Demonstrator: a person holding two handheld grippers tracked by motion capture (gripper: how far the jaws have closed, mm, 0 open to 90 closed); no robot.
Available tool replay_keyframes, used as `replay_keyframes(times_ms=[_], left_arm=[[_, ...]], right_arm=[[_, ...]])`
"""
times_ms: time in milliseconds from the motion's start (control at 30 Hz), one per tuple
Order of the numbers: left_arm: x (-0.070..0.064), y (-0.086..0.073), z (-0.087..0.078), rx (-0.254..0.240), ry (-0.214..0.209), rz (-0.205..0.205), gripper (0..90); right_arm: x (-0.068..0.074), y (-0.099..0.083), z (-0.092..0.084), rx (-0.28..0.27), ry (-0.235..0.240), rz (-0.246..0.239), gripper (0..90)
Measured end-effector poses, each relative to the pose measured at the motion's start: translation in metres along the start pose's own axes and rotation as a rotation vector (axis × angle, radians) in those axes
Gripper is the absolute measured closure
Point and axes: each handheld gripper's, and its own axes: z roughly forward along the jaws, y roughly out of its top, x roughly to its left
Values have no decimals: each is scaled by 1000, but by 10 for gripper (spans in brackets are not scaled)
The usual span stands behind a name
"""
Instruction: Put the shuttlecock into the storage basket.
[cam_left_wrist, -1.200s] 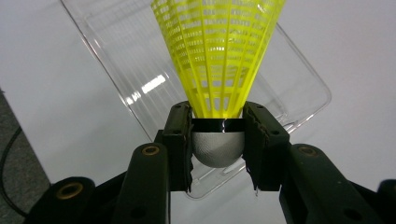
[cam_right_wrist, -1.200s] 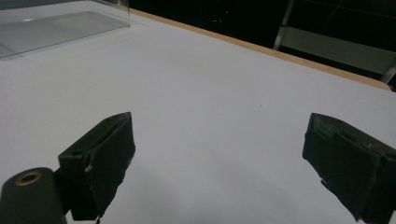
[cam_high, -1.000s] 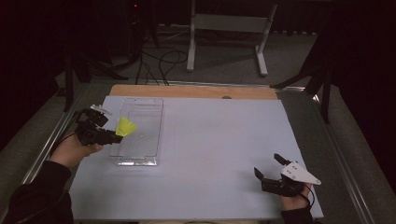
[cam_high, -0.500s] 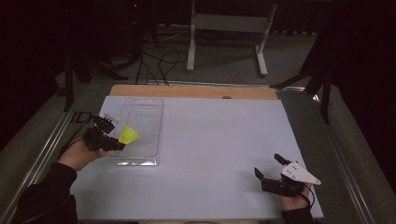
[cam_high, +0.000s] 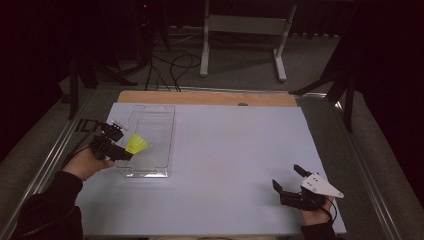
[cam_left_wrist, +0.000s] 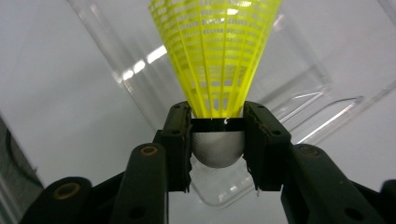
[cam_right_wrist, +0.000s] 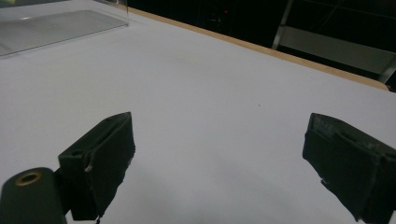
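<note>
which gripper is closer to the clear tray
Left. The left gripper holds a yellow shuttlecock over the clear tray's left edge; the right gripper rests open far off at the table's near right corner.

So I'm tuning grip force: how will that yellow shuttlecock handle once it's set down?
The shuttlecock looks very light: its skirt is open mesh. That mesh would probably bend under a squeeze, so the left gripper sensibly clamps the rounded grey cork. Laid down, it may roll in an arc.
</note>
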Motion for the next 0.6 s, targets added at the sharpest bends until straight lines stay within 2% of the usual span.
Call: replay_keyframes(times_ms=[33,167,433,533,600], left_arm=[[-1,0,-1,4,6,-4,522],[-4,2,-4,4,18,1,375],[-8,4,-10,-9,29,9,242],[-9,5,-11,-14,24,16,209],[-10,6,-12,-19,17,16,150]], right_arm=[[0,0,0,-2,-1,-1,92],[0,0,0,-1,-1,0,92],[0,0,0,-1,-2,-1,92],[0,0,0,-2,-2,-2,92],[0,0,0,-2,-2,-1,92]])
